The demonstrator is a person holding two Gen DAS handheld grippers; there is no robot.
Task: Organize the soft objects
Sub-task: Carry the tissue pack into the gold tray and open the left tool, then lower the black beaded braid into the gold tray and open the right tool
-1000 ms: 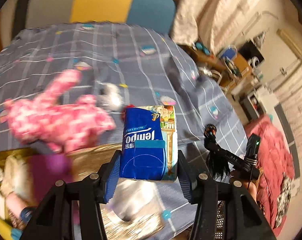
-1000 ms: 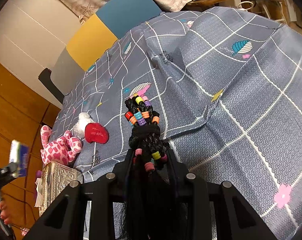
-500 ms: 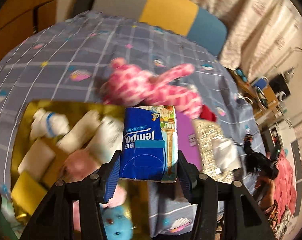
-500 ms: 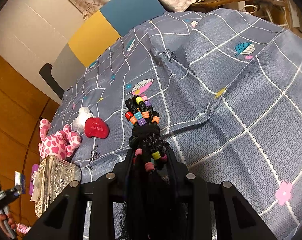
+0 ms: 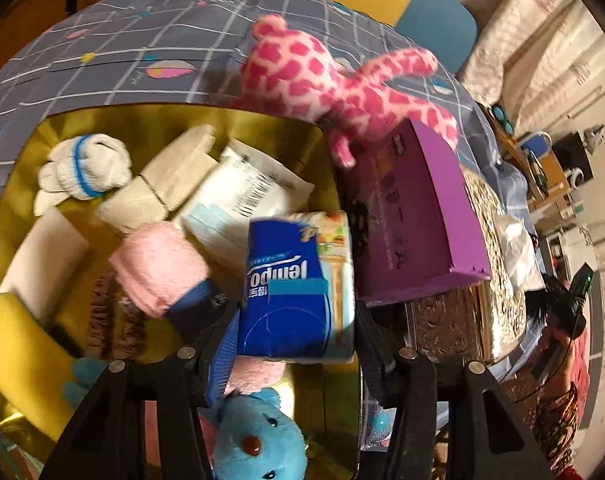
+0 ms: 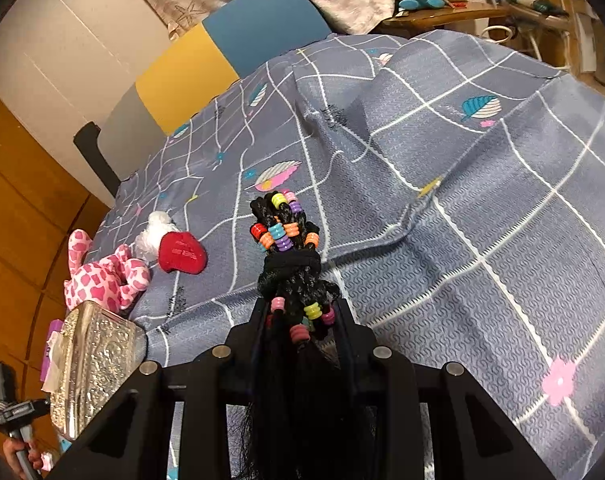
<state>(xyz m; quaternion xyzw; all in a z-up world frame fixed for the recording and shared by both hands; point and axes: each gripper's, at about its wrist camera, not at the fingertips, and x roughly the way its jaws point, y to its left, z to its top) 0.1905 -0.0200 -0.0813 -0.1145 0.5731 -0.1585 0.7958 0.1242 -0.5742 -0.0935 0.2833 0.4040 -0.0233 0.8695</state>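
1. Left gripper [image 5: 298, 336]: clamped on a blue Tempo tissue pack [image 5: 298, 284], one blue pad on each flank of the pack. The pack sits over a gold-lined box [image 5: 54, 132] on the bed.
2. Gold-lined box contents: a white rolled sock with blue bands [image 5: 82, 168], cream folded cloths [image 5: 162, 184], a white packet with a barcode [image 5: 242, 200], a pink rolled towel [image 5: 158, 268] and a blue plush toy [image 5: 258, 440] at the near edge. The items lie packed against one another.
3. A pink spotted plush giraffe [image 5: 334, 84] lies on the grey checked bedspread [image 5: 142, 40] at the far rim of the box, its leg overlapping a purple carton [image 5: 418, 216] just beside the box.
4. An embossed silver tissue box [image 5: 462, 320] stands next to the purple carton, tissue showing at its top.
5. Right gripper [image 6: 300, 320]: closed on a bundle of black braids with coloured beads [image 6: 288, 248]. The beaded end juts forward beyond the fingers; loose hair hangs back between them. It is held above the bedspread; whether the braid tips touch the cloth is unclear from this angle.
6. In the right wrist view, a red heart-shaped plush [image 6: 182, 254] with a white fluffy item [image 6: 152, 234] touching it lies on the bedspread near the giraffe.
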